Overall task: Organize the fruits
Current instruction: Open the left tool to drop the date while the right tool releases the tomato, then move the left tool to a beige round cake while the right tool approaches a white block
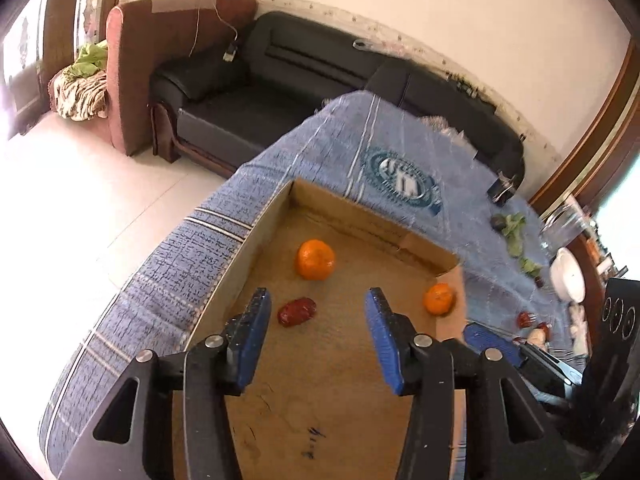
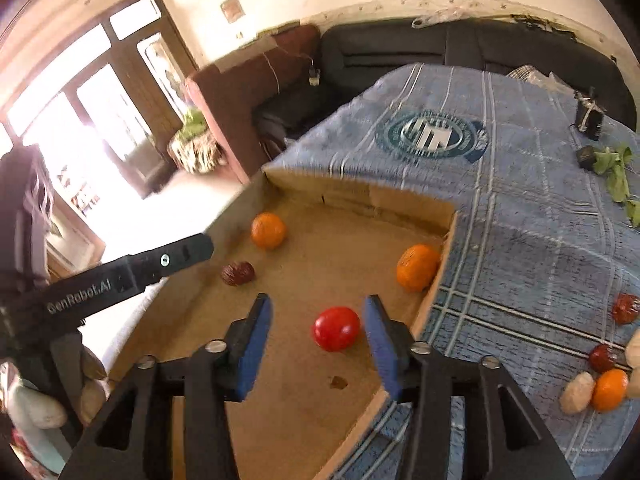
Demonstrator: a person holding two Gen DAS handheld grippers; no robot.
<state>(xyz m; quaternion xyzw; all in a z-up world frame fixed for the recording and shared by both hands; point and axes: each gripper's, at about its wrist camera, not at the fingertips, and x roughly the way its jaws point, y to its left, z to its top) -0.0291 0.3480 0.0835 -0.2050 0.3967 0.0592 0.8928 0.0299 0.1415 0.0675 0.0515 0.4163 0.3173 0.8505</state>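
Left wrist view: a shallow cardboard box (image 1: 320,360) is seen at frame centre on a blue striped cloth (image 1: 168,292), evidently used as the collecting tray for the fruit. Two mandarins are lying inside, one at centre (image 1: 315,259), one against the right wall (image 1: 439,299), plus a red date (image 1: 297,311) just beyond the left fingertip. The left gripper (image 1: 316,304) is held above the box floor, jaws spread wide, nothing gripped or touched. Loose fruit is glimpsed at the right edge, blurred. Right wrist view: the same box (image 2: 280,360) is shown with a red tomato (image 2: 335,328) resting on its floor between the blue pads (image 2: 256,344), near the right one; contact cannot be told. The right gripper (image 2: 318,308) is wide open, holding nothing; the tomato is judged just deposited or about to be picked. A mandarin (image 2: 610,390), dates (image 2: 602,357) and pale items remain on the cloth at lower right, so sorting is judged unfinished.
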